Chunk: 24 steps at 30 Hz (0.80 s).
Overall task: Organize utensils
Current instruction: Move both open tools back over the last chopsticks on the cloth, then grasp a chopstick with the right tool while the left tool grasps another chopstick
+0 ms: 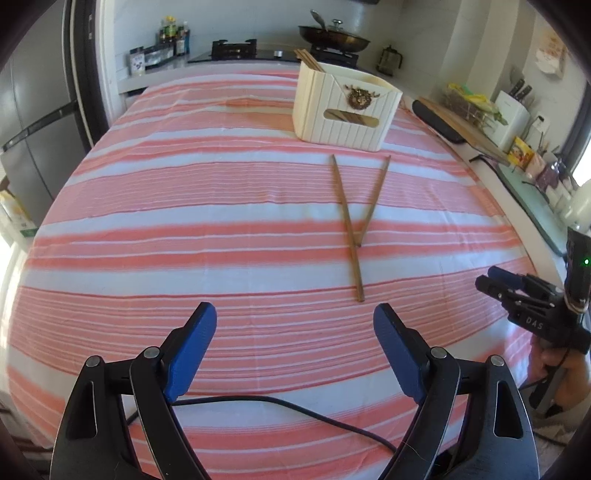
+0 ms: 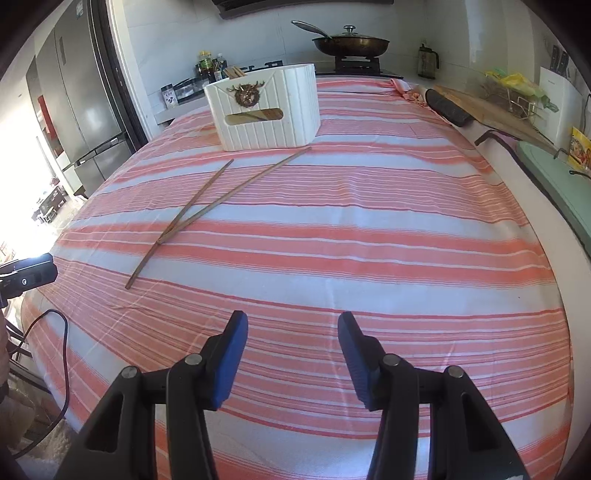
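Observation:
Two brown chopsticks [image 1: 349,229] lie crossed in a V on the striped tablecloth [image 1: 184,229], just in front of a white ribbed utensil box [image 1: 343,107] that holds more chopsticks. In the right wrist view the chopsticks [image 2: 207,206] lie left of centre, before the box [image 2: 266,110]. My left gripper [image 1: 295,325] is open and empty, near the table's front edge, short of the chopsticks' near ends. My right gripper [image 2: 291,332] is open and empty over the cloth [image 2: 369,240]; it also shows in the left wrist view [image 1: 491,280] at the right edge.
A stove with a lidded pan [image 1: 334,35] and bottles [image 1: 173,35] stand behind the table. A cutting board [image 1: 461,125], knife block and clutter fill the counter on the right. A fridge [image 1: 33,140] stands left. A black cable [image 1: 295,406] crosses the table's front edge.

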Each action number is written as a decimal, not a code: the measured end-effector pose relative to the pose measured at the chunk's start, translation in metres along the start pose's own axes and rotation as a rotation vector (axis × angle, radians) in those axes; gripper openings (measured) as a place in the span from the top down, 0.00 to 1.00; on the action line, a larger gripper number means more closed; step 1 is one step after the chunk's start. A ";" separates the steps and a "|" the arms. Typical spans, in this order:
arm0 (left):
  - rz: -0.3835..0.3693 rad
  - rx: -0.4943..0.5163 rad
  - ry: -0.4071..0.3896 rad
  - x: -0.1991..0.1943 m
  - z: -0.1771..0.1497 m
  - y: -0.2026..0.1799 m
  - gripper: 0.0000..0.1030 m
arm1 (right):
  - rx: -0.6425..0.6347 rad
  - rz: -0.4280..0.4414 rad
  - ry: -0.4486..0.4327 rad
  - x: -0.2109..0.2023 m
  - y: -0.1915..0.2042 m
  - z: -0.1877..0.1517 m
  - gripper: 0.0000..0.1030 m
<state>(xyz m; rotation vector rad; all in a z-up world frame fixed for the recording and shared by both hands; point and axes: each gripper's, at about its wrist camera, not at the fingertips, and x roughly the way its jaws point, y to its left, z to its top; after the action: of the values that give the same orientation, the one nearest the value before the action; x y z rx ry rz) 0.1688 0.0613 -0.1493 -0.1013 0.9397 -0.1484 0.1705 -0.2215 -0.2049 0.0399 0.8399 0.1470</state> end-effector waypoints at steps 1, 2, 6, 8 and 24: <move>0.001 -0.004 0.002 0.001 0.000 0.001 0.15 | -0.006 0.002 0.002 0.001 0.003 0.000 0.50; 0.002 -0.007 0.003 0.002 -0.001 0.001 0.15 | -0.011 0.002 0.006 0.001 0.005 0.001 0.50; 0.007 -0.005 0.012 0.007 -0.002 0.002 0.15 | -0.017 0.005 0.019 0.004 0.009 0.000 0.50; 0.010 0.000 0.011 0.008 -0.002 0.001 0.15 | -0.019 0.003 0.024 0.004 0.010 0.000 0.50; 0.032 -0.066 -0.006 0.002 -0.006 0.026 0.15 | -0.082 -0.030 0.083 0.023 0.021 0.016 0.50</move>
<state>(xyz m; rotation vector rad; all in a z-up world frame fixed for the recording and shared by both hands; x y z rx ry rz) 0.1675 0.0863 -0.1586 -0.1474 0.9399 -0.0879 0.1955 -0.1973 -0.2095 -0.0564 0.9165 0.1552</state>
